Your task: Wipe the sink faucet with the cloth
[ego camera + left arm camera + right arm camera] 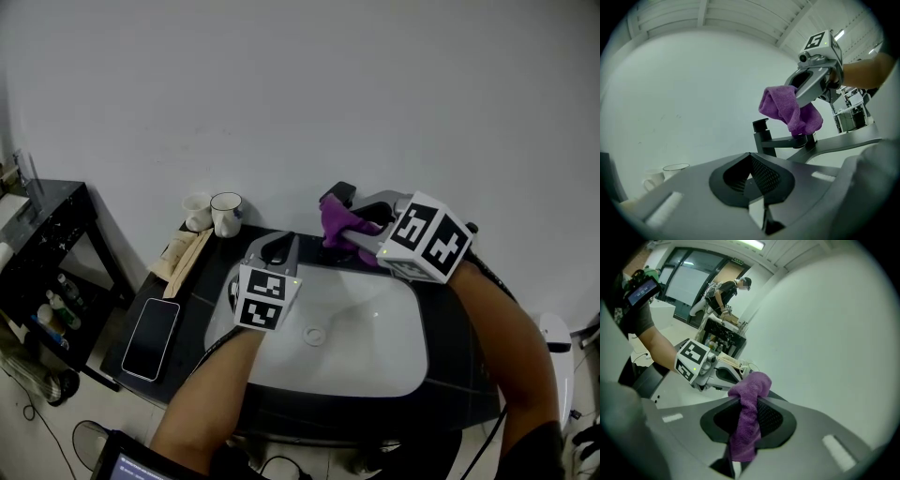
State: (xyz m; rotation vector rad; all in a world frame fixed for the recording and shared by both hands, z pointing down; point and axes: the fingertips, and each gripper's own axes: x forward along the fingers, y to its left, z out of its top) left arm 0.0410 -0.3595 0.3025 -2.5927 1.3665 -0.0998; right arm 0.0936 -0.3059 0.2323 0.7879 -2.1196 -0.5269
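- Pinching the purple cloth [747, 413] between the jaws of the right tool [743, 401], with a loose fold bunched above them. Seems to touch the top of the black faucet [778, 140] at the back of the sink [375, 352].
- Pressed together on nothing: the left tool [750, 174], low over the basin and just in front of the faucet (near the right one, but apart).
- Possible to lose the cloth, with only a narrow strip clamped; easy to drag it out by snagging on the faucet's upright post.
- Possible also to knock hard jaw against faucet by pushing down too far.
- Very little room behind, with the wall [394, 112] close; probably safer to wipe sideways or toward the basin.
- On the surface [197, 309] at the left, two cups [226, 214] and a phone [153, 336], well apart from the faucet.
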